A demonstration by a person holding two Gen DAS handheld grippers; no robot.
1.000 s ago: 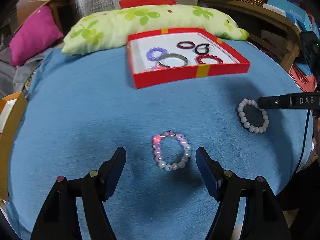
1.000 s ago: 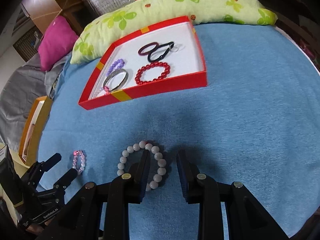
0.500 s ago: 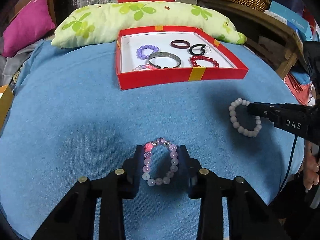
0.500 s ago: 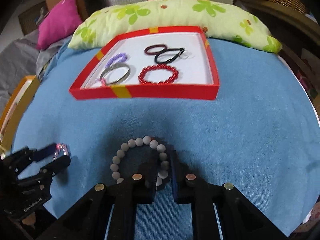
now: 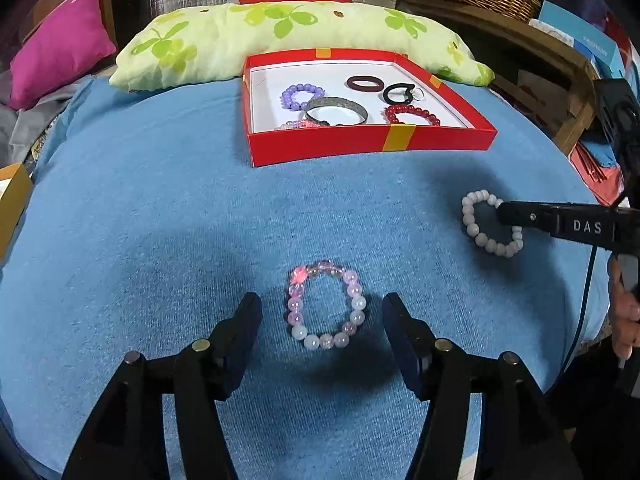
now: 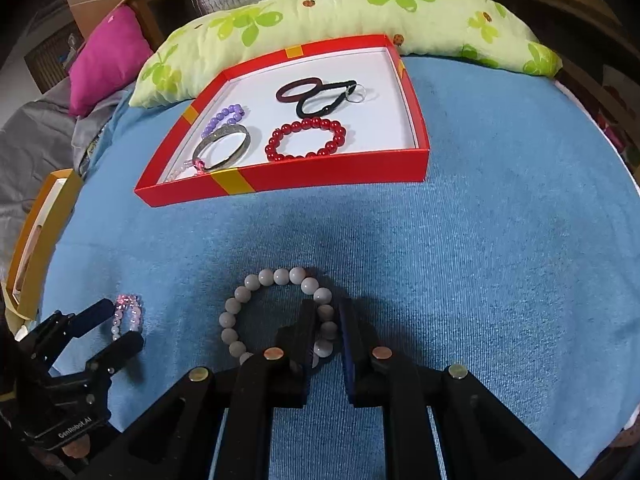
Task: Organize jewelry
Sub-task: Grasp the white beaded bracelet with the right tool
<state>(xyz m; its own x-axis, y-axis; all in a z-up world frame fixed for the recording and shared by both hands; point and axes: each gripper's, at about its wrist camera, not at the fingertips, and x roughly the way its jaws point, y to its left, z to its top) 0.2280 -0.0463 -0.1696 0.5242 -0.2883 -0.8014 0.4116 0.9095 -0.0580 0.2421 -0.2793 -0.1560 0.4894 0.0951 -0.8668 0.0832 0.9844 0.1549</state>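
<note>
The blue-covered surface [image 5: 160, 220] carried a red box [image 5: 360, 144] ahead of the fingers, a pink bead bracelet [image 5: 326, 306] between the left fingers [image 5: 244, 320], and a white bead bracelet [image 6: 276, 312] at the right fingers [image 6: 304, 328].

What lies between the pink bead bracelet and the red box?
Only bare blue cloth between the pink bead bracelet and the red box; the left wrist view shows it.
</note>
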